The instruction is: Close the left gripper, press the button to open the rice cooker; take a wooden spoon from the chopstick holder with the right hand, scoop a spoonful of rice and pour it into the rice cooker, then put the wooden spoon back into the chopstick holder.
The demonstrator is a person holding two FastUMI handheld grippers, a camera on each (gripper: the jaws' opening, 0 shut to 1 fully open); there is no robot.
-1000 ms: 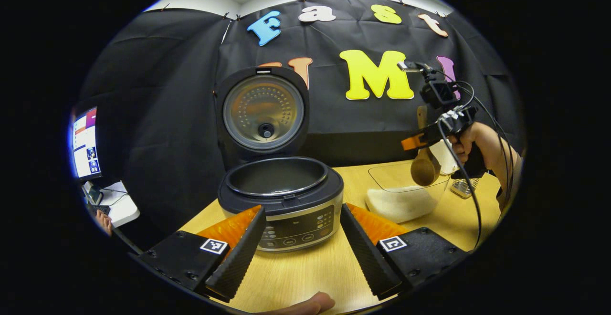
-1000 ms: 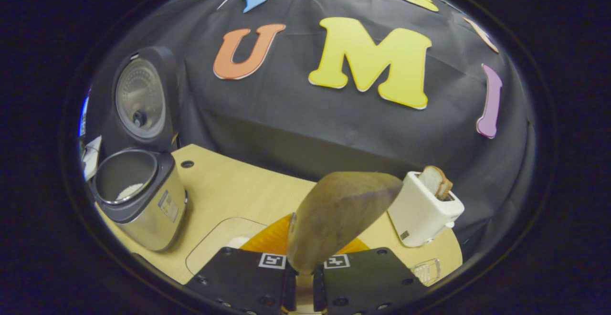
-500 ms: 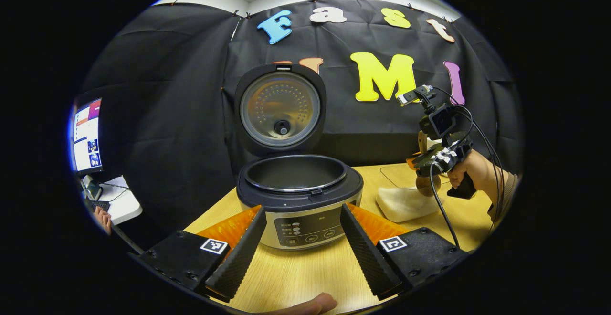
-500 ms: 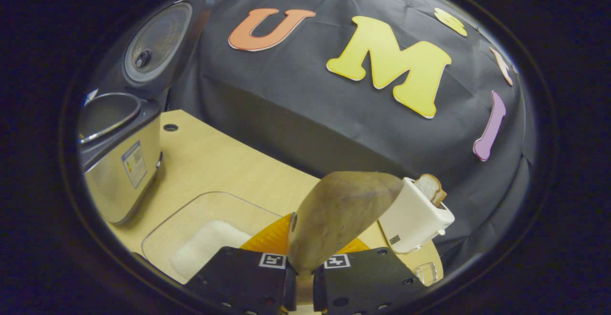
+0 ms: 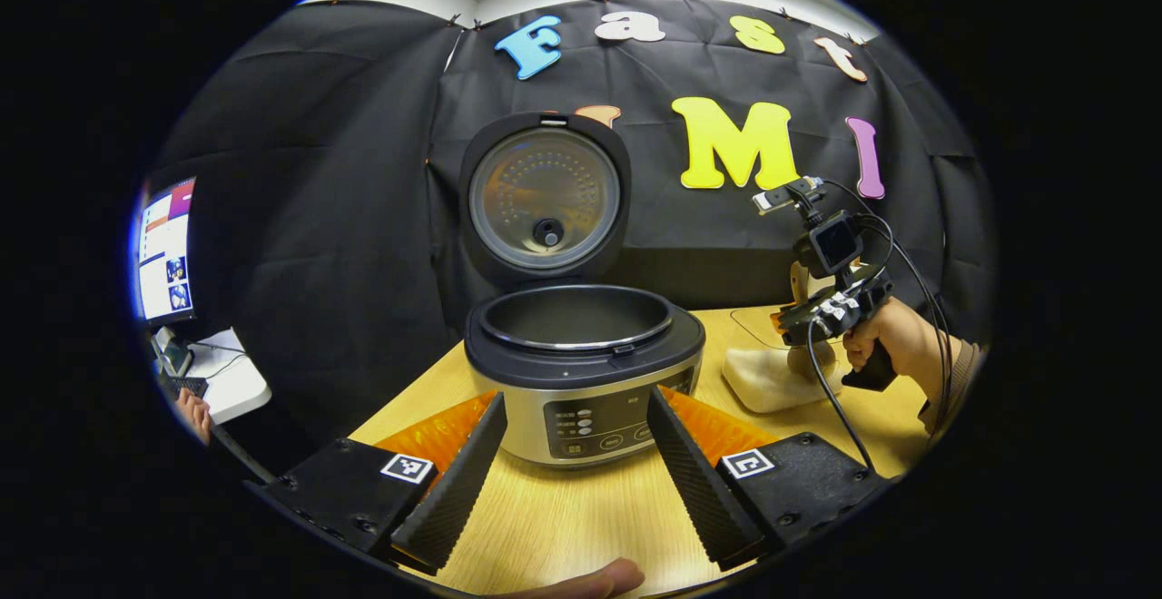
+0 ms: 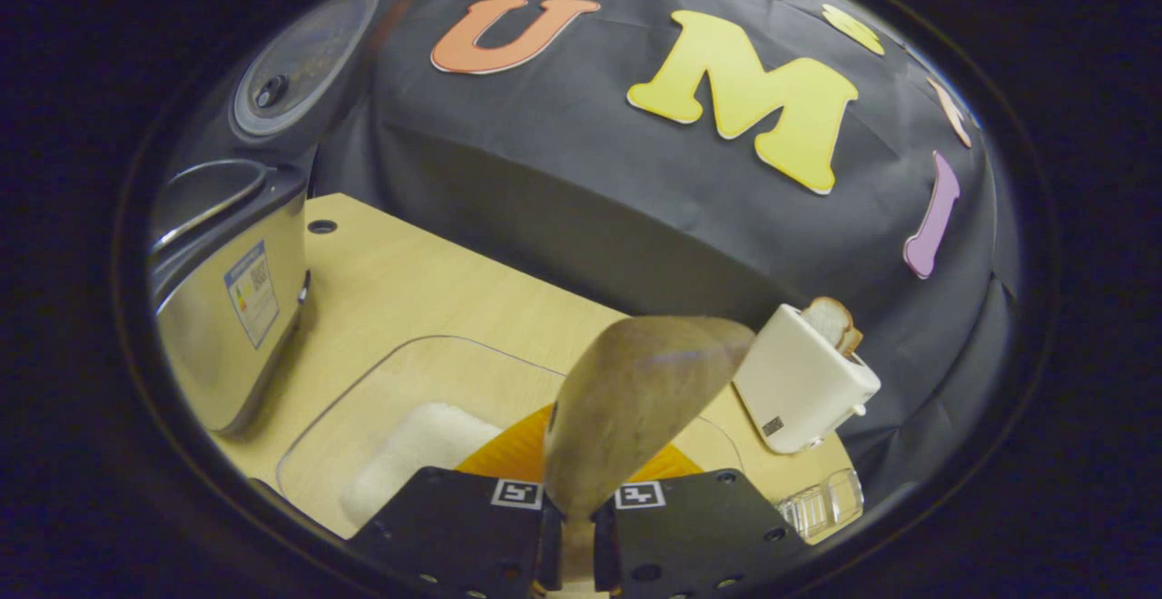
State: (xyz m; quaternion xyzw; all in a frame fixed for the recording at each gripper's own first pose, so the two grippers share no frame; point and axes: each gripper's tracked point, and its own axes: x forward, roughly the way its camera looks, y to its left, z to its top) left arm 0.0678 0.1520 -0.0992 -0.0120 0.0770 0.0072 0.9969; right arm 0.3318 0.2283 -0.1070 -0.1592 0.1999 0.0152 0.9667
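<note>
black tongs bodies with screws, square tags, looping black cables

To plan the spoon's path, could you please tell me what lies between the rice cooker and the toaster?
In the right gripper view, the clear container of rice sits on the table between the rice cooker and the toaster.

We see a recording booth in a lab: black cloth wall, a wooden tabletop with kitchen appliances, a computer monitor beside.
</note>
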